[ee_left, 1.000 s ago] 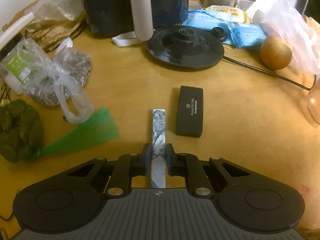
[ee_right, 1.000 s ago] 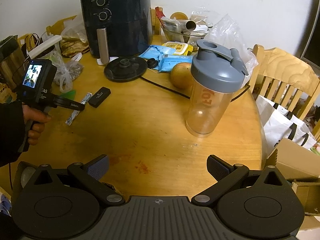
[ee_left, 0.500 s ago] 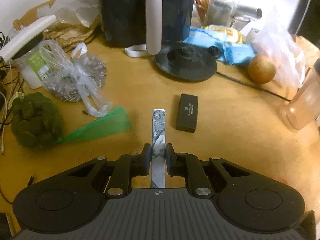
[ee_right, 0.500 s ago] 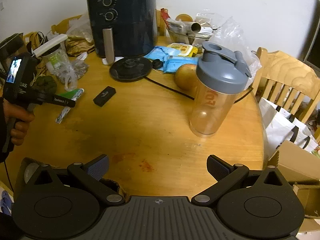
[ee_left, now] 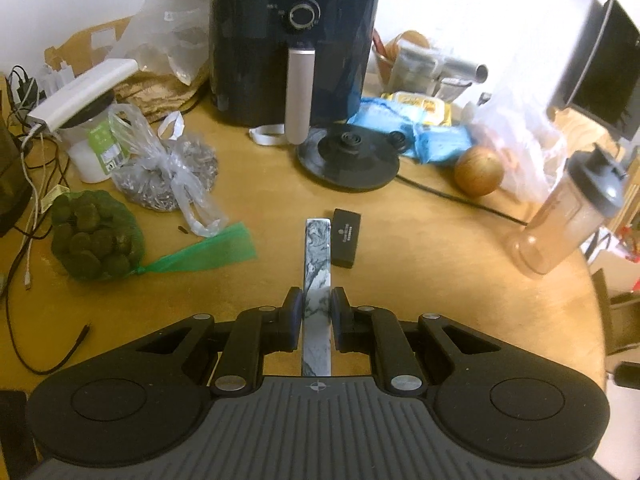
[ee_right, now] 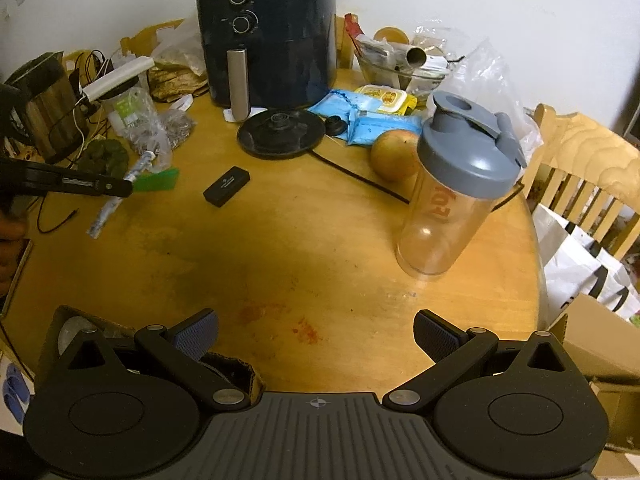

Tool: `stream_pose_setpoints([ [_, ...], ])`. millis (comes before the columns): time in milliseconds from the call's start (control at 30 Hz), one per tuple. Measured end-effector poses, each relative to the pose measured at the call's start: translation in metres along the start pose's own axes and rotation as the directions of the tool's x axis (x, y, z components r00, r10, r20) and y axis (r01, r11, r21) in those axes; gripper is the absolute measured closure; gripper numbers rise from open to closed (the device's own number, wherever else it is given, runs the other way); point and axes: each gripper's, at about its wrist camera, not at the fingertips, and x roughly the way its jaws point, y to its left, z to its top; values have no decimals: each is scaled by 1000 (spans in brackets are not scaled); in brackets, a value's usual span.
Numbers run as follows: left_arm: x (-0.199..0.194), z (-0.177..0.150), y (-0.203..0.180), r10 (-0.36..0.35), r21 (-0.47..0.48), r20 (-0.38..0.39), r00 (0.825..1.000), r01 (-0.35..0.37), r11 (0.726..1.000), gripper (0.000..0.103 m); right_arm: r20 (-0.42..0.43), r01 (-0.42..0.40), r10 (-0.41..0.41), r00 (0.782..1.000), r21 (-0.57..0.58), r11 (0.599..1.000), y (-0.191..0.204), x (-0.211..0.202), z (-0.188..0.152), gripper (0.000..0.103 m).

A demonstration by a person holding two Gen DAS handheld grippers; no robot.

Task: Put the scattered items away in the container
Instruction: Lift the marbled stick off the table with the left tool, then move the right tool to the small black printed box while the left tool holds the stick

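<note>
My left gripper [ee_left: 315, 307] is shut on a long flat sachet [ee_left: 317, 264] with a grey marbled print, held lifted above the wooden table [ee_left: 420, 264]. The right wrist view shows the left gripper [ee_right: 116, 190] at the left with the sachet [ee_right: 105, 210] hanging tilted from it. A small black box [ee_left: 347, 237] lies on the table just right of the sachet's tip; it also shows in the right wrist view [ee_right: 226, 186]. My right gripper [ee_right: 316, 334] is open and empty over the table's near edge. An open cardboard box [ee_right: 60, 330] sits below its left finger.
A black air fryer [ee_left: 296, 40], kettle base [ee_left: 348, 158] with cord, onion [ee_left: 479, 172], blue packets [ee_left: 404, 128], shaker bottle [ee_right: 452, 196], bagged seeds [ee_left: 168, 172] and a green net bag [ee_left: 94, 242] crowd the table's far half. A wooden chair [ee_right: 584, 172] stands right.
My left gripper has lifted and drawn back with the sachet, so more of the table shows. The right gripper stays open and has shifted only slightly.
</note>
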Motion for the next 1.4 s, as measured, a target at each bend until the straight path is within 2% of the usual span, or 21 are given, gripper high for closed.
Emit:
stream_pose_setpoints([
  [100, -14, -2, 1, -4, -7, 15, 1000, 4, 1000, 87, 5, 18, -18, 1000, -15, 1000, 5, 2, 2, 0],
  [267, -34, -9, 2, -8, -25, 27, 1000, 9, 1000, 87, 66, 39, -36, 997, -31, 999, 11, 4, 2, 0],
  [500, -53, -22, 3, -11, -70, 28, 1000, 13, 997, 87, 97, -59, 63, 993, -37, 998, 9, 11, 13, 0],
  [700, -63, -29, 2, -27, -92, 24, 999, 29, 995, 87, 116, -120, 138, 984, -147, 982, 16, 17, 36, 0],
  [867, -74, -29, -1, -27, -110, 50, 998, 32, 993, 87, 84, -165, 191, 978, -243, 956, 25, 27, 57, 0],
  [1033, -81, -31, 1, -15, -142, 58, 998, 23, 990, 87, 74, -170, 201, 977, -302, 938, 33, 42, 74, 0],
  [1300, -86, -43, 15, 18, -197, 39, 999, -10, 980, 87, 17, -242, 256, 967, -268, 932, 41, 75, 86, 0],
  [1400, -87, -46, 19, 53, -227, 23, 998, -47, 973, 87, -17, -276, 281, 960, -244, 929, 43, 90, 89, 0],
])
